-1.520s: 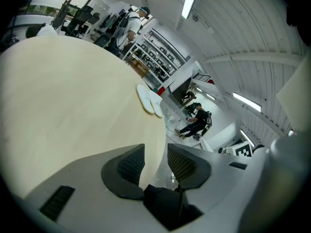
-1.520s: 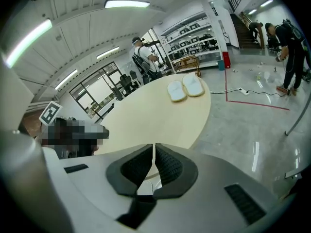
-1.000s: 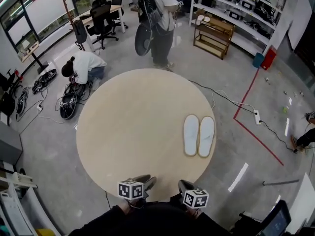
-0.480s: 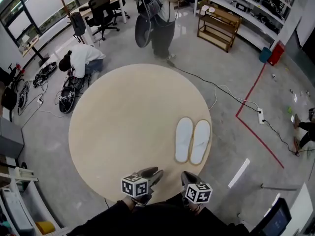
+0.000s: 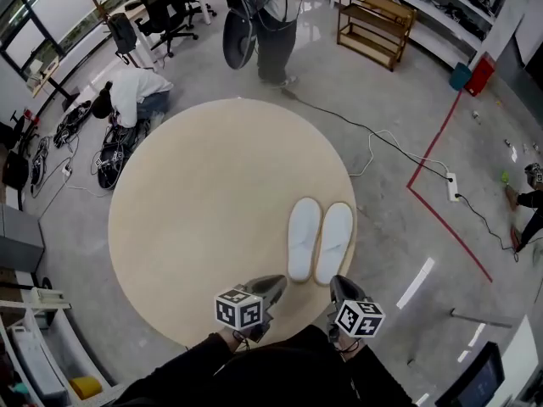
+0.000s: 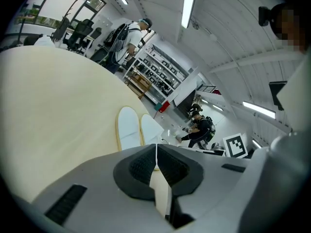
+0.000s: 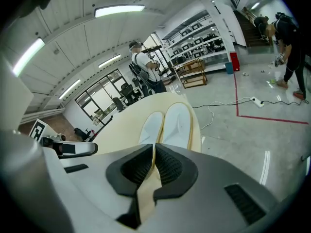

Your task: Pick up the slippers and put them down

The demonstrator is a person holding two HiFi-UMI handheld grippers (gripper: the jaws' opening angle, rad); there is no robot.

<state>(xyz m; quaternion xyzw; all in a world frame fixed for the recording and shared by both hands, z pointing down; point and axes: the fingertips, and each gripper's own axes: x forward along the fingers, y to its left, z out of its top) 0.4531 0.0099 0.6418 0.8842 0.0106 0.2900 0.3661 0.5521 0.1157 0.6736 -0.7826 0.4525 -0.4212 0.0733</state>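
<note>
Grey floor (image 5: pixel 399 142), polished; red tape (image 5: pixel 441 202) and a cable (image 5: pixel 373 138) are shown lying on it in the head view.

Table (image 5: pixel 187 210), round, pale wood. Its whole outline is given only by the head view; each gripper view shows just a part of the top.

Persons: one standing (image 5: pixel 271 24) beyond the far edge of the table, one crouched (image 5: pixel 127 91) at the far left. A third, bent over (image 7: pixel 286 23), is seen well only in the right gripper view.

Slippers (image 5: pixel 320 241), one pair, white. They are laid flat side by side, long edges touching, near the table's right near edge, just ahead of both grippers. A cream rim around each is brought out only in the gripper views (image 6: pixel 133 130) (image 7: pixel 167 123). Which face is up cannot be told.

Left gripper (image 5: pixel 276 282), held above the near edge, short of the pair. In its own view the jaws (image 6: pixel 156 152) have just been closing and are met pad to pad, nothing between them. The other tool's marker cube (image 6: pixel 235 147) is caught at the right.

Right gripper (image 5: pixel 336 281), likewise clenched on nothing (image 7: pixel 154 154), just behind the right-hand slipper.
</note>
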